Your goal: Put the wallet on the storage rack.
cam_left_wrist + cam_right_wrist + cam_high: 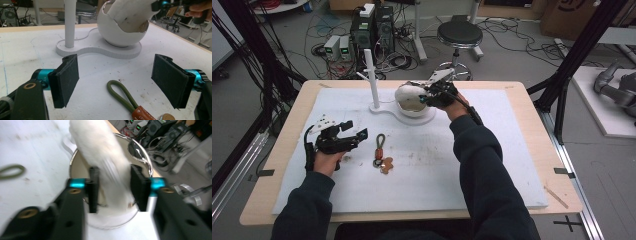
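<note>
Tabletop scene, hazards first, items from largest to smallest.

The table (532, 165) carries a white foam mat (492, 160), matte and speckled with brown stains. At the far centre stands a flat white stand base (387, 107) with a slim upright post (371, 75), and on it a glossy, round white bowl (117, 32) with a metallic rim and a brownish inside.

The right gripper (113, 188) is clenched on a white cloth (100, 147), soft and fuzzy, held over and partly inside the bowl at the far centre of the mat. Judged risks: the bowl looks smooth and merely rests on its base, so a sideways drag of the cloth could tip or slide it. The cloth is limp, and a shallow pinch may let it slip free. The blur in the right gripper view suggests quick motion, which would raise both risks.

The left gripper (120, 80) is released, its jaws spread wide, hovering at the near left. Between its padded jaws, on the mat, lies an olive cord loop (120, 93) with a brown leather tab (142, 113) and a small round tan charm (167, 117). A careless descent could snag this keychain.
</note>
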Demonstrator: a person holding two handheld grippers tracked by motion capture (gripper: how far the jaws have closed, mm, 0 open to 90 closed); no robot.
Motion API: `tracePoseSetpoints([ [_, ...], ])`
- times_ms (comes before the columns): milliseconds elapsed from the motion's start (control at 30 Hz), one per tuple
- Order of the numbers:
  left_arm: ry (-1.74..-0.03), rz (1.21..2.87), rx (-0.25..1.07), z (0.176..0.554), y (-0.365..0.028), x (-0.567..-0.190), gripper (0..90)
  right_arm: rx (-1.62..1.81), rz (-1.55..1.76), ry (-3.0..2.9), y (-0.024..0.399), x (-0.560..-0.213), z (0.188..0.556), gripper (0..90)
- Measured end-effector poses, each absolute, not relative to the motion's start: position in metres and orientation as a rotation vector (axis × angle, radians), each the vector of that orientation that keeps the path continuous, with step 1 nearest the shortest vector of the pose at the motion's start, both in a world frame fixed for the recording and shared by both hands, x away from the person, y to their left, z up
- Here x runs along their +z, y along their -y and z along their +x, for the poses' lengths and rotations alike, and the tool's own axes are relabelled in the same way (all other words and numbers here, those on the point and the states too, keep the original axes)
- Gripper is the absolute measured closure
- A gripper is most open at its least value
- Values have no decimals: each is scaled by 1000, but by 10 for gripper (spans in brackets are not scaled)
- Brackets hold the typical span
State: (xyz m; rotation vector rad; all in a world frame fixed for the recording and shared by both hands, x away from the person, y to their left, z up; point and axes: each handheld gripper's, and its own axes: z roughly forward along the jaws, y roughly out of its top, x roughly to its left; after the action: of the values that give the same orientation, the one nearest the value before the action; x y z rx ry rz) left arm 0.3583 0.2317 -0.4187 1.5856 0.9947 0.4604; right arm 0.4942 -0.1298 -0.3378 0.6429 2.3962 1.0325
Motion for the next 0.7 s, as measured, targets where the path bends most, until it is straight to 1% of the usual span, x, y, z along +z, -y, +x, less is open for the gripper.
tracePoseSetpoints([
  [67,-995,1589,459,358,-232,-419,217,1114,723,-2395,141,-335,491,515],
  [100,-993,1589,455,358,-232,-419,221,1163,735,-2311,154,-332,482,490],
  [167,-993,1590,452,358,-231,-419,222,1189,733,-2263,160,-332,477,475],
  [200,-993,1590,451,358,-231,-419,222,1197,764,-2240,170,-331,473,443],
  [267,-995,1586,446,358,-230,-419,222,1234,815,-2205,189,-333,465,415],
  [300,-993,1592,444,358,-230,-419,222,1220,868,-2236,198,-333,464,368],
  [367,-987,1598,443,358,-229,-419,222,1233,917,-2224,215,-336,457,362],
  [400,-987,1598,442,358,-228,-419,222,1234,937,-2222,226,-338,451,343],
  [433,-985,1597,445,357,-227,-420,220,1216,980,-2235,234,-339,447,306],
  [567,-989,1603,446,357,-225,-420,217,1237,1005,-2189,265,-352,420,275],
  [700,-987,1592,452,356,-227,-419,217,1234,1019,-2148,286,-367,394,271],
])
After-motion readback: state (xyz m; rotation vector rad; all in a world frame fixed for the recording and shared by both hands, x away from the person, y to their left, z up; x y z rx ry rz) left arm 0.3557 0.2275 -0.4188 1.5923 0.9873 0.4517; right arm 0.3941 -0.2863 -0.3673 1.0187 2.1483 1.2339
